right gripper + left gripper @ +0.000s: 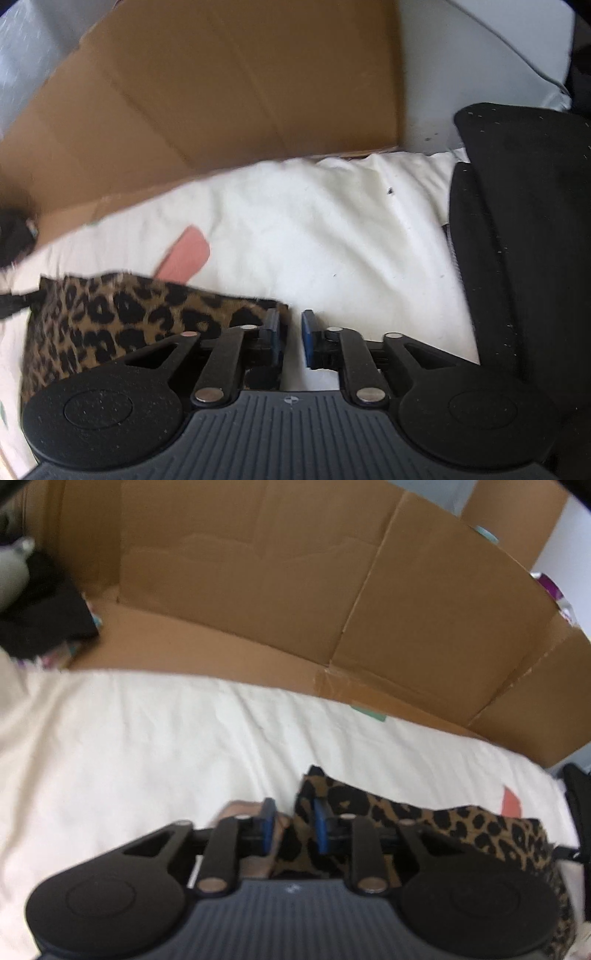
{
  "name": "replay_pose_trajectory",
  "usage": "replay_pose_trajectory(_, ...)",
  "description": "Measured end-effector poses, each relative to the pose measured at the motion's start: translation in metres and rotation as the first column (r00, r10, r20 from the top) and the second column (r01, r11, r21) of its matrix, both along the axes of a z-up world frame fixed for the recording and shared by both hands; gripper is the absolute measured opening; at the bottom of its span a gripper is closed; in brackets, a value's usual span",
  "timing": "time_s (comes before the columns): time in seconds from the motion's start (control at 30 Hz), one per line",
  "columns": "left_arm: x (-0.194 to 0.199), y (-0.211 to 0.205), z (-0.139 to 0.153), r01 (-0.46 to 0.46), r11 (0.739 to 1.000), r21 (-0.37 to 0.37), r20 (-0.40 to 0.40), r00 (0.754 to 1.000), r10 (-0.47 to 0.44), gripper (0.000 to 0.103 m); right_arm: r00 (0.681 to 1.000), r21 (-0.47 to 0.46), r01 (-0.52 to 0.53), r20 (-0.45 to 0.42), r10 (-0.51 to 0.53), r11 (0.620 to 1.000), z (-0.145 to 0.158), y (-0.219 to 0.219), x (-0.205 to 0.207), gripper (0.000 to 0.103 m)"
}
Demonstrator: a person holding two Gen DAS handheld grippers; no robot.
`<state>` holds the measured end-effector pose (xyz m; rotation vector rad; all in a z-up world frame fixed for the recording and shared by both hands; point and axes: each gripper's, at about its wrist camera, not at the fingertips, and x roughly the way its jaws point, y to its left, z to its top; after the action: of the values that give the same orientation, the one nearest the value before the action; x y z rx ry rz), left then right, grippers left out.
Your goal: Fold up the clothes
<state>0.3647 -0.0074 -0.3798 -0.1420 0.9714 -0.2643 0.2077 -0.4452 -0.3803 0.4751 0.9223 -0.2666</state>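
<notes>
cardboard wall (258, 572) behind white sheet (147, 738) (creased)

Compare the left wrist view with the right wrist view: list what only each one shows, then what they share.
Only the left wrist view: the left gripper open around a corner of the leopard-print garment, a teal scrap by the box, and purple clutter behind it.

Only the right wrist view: the right gripper open at the garment's edge, and black fabric on the right.

Both: the garment, the cream sheet, the cardboard box and a pink patch.
</notes>
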Motion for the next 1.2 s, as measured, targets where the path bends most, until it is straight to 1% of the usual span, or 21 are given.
replay_pose_trajectory(0.03, -0.002, -0.002, 0.002, 0.002, 1.0, -0.001, 0.003, 1.0, -0.002, 0.03, 1.0, -0.004, 0.004, 0.008, -0.004, 1.0, 0.002, -0.001, -0.002, 0.026)
replay_pose_trajectory(0.07, -0.003, -0.004, 0.004, 0.005, 1.0, -0.002, 0.005, 1.0, -0.004, 0.03, 1.0, -0.013, 0.004, 0.014, -0.004, 1.0, 0.004, 0.0, -0.004, 0.028)
replay_pose_trajectory(0.27, -0.013, -0.015, 0.018, 0.018, 1.0, -0.01, 0.021, 1.0, -0.018, 0.03, 0.996, -0.089, -0.038, 0.073, 0.044, 0.995, 0.02, 0.017, -0.007, 0.028)
replay_pose_trajectory(0.33, -0.017, -0.019, 0.022, 0.023, 1.0, -0.012, 0.026, 0.999, -0.023, 0.031, 0.994, -0.085, -0.067, 0.08, 0.074, 0.994, 0.022, 0.023, -0.006, 0.028)
replay_pose_trajectory(0.43, -0.024, -0.035, 0.028, 0.075, 0.997, -0.019, 0.047, 0.996, -0.074, 0.036, 0.989, -0.068, -0.114, 0.086, 0.119, 0.991, 0.022, 0.033, -0.002, 0.028)
replay_pose_trajectory(0.47, -0.027, -0.04, 0.029, 0.093, 0.995, -0.02, 0.053, 0.994, -0.092, 0.036, 0.987, -0.07, -0.128, 0.09, 0.134, 0.989, 0.023, 0.037, 0.0, 0.028)
replay_pose_trajectory(0.6, -0.041, -0.063, 0.036, 0.186, 0.982, -0.012, 0.078, 0.98, -0.185, 0.036, 0.973, -0.055, -0.196, 0.111, 0.201, 0.979, 0.026, 0.053, 0.005, 0.028)
replay_pose_trajectory(0.63, -0.044, -0.069, 0.037, 0.209, 0.978, -0.015, 0.082, 0.975, -0.207, 0.034, 0.968, -0.046, -0.216, 0.118, 0.221, 0.975, 0.026, 0.058, 0.006, 0.028)
replay_pose_trajectory(0.77, -0.055, -0.087, 0.04, 0.29, 0.957, -0.009, 0.098, 0.953, -0.288, 0.033, 0.95, -0.025, -0.285, 0.124, 0.285, 0.958, 0.024, 0.077, 0.012, 0.028)
replay_pose_trajectory(0.9, -0.064, -0.1, 0.04, 0.334, 0.942, -0.012, 0.091, 0.939, -0.332, 0.029, 0.938, -0.029, -0.321, 0.126, 0.322, 0.947, 0.023, 0.089, 0.016, 0.025)
replay_pose_trajectory(1.0, -0.067, -0.106, 0.034, 0.361, 0.932, -0.021, 0.07, 0.931, -0.359, 0.021, 0.927, -0.031, -0.347, 0.139, 0.348, 0.937, 0.025, 0.096, 0.019, 0.025)
replay_pose_trajectory(1.07, -0.068, -0.111, 0.03, 0.378, 0.926, -0.019, 0.06, 0.925, -0.376, 0.021, 0.917, -0.035, -0.372, 0.144, 0.373, 0.928, 0.026, 0.102, 0.022, 0.026)
replay_pose_trajectory(1.2, -0.066, -0.122, 0.018, 0.411, 0.911, 0.031, 0.039, 0.911, -0.412, 0.021, 0.906, -0.053, -0.401, 0.122, 0.405, 0.914, 0.019, 0.11, 0.031, 0.026)
